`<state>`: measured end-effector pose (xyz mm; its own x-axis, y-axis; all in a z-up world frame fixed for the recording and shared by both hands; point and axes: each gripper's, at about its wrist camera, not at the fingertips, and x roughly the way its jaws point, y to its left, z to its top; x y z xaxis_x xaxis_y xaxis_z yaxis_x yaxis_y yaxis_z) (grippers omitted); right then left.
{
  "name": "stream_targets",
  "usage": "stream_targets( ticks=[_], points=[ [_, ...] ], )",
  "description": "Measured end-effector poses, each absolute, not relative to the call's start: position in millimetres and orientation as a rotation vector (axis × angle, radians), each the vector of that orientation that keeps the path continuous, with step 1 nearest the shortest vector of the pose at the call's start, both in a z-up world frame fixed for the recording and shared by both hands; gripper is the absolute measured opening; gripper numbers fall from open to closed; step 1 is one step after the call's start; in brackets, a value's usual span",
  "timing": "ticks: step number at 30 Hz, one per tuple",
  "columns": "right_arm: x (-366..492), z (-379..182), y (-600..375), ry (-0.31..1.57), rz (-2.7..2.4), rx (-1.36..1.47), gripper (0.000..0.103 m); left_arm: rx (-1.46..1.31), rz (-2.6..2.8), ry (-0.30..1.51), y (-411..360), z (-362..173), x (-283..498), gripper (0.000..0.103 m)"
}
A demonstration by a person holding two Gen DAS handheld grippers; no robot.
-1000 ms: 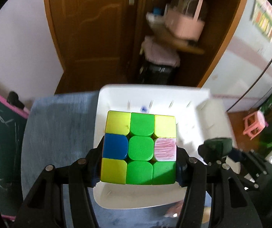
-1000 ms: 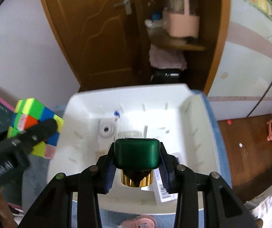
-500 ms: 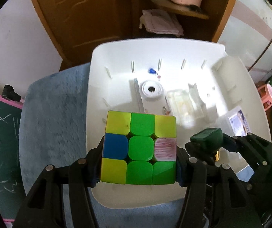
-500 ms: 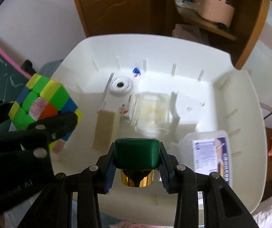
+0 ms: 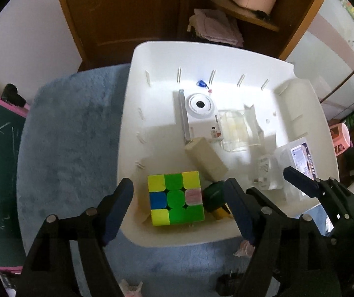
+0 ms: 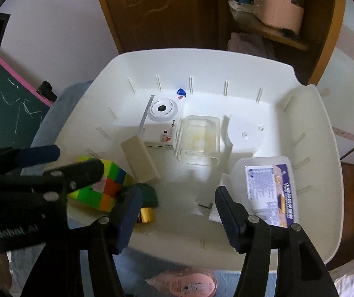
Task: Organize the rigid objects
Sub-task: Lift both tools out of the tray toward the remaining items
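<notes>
The puzzle cube (image 5: 175,199) lies inside the white bin (image 5: 127,128), near its front wall, with the green-capped bottle (image 6: 148,194) just beside it. The left gripper (image 5: 179,209) is opening and its pads do not touch the cube; the right gripper (image 6: 177,212) is opening too, with nothing between its jaws. The cube looks stiff, light and smooth, so 2 opposite flat faces seem the best hold. The bin rests on a blue carpet (image 5: 72,136), before a brown wooden door (image 5: 127,7).
</notes>
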<state>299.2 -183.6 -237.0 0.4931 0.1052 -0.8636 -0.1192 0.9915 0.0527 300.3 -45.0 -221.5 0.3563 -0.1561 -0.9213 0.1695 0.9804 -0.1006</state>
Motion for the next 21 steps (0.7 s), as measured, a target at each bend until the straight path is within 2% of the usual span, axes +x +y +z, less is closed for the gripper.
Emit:
stream_targets(
  ticks=[21],
  points=[
    [191.3, -147.8, -205.6, 0.885, -0.016, 0.129, 0.062, 0.042, -0.397, 0.961, -39.0, -114.1, 216.3, 0.079]
  ],
)
